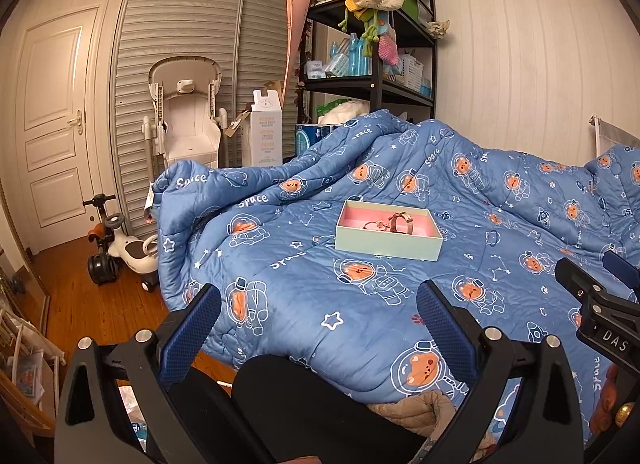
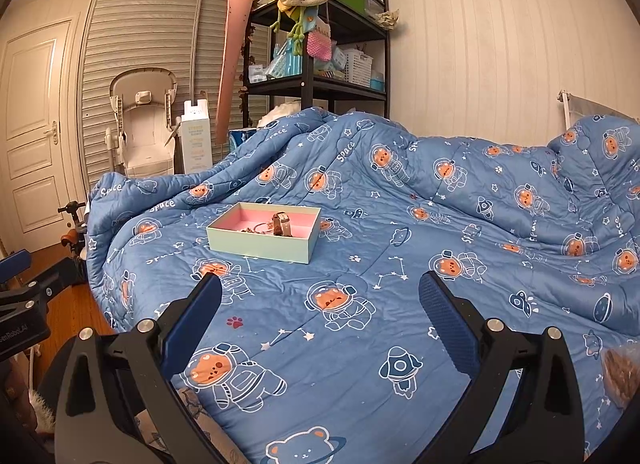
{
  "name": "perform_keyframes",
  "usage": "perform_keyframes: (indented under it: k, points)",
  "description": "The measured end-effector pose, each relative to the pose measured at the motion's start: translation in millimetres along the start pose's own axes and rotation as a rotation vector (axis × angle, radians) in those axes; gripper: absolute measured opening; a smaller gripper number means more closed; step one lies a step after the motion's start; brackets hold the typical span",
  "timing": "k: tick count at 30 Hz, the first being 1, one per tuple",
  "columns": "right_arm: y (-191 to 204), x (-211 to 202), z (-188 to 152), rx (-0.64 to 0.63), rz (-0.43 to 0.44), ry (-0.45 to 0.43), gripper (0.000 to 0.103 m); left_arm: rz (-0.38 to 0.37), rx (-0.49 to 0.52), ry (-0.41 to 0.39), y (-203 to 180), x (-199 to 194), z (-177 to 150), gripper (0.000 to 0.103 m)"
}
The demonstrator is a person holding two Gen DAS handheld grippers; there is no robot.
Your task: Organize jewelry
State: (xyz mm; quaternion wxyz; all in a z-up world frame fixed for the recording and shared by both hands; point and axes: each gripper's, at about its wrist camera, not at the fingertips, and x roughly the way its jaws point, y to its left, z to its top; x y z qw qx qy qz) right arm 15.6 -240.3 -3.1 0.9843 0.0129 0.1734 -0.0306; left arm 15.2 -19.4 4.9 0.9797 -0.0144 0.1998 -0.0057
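Left gripper [image 1: 318,318] and right gripper [image 2: 320,314] both spread wide, holding nothing, near the bed edge. Jewelry [image 2: 276,225] lies inside the open box [image 2: 260,246], resting farther off on the blue quilt [image 2: 400,264].

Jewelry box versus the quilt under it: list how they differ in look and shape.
The jewelry box is plain pale green outside with a pink lining; the quilt is blue, printed with astronaut bears and stars. The jewelry box is stiff and straight-edged with upright walls; the quilt is soft, rumpled and bunched into folds toward the shelf. The jewelry box holds a watch and small pieces; the quilt carries only the box. Both are untouched by the open grippers.
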Motion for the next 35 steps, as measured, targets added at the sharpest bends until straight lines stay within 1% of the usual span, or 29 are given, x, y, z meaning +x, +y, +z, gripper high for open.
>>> perform_keyframes:
  k: [17,35]
  points:
    - [-0.4,-1.5,0.9,-0.003,0.001,-0.007,0.097,-0.025,0.005,-0.020,-4.0,-3.3,0.0,0.096]
    - [0.3,-1.8,0.7,-0.004,0.000,-0.005,0.097,-0.023,0.005,-0.024,-6.3,-4.3,0.2,0.096]
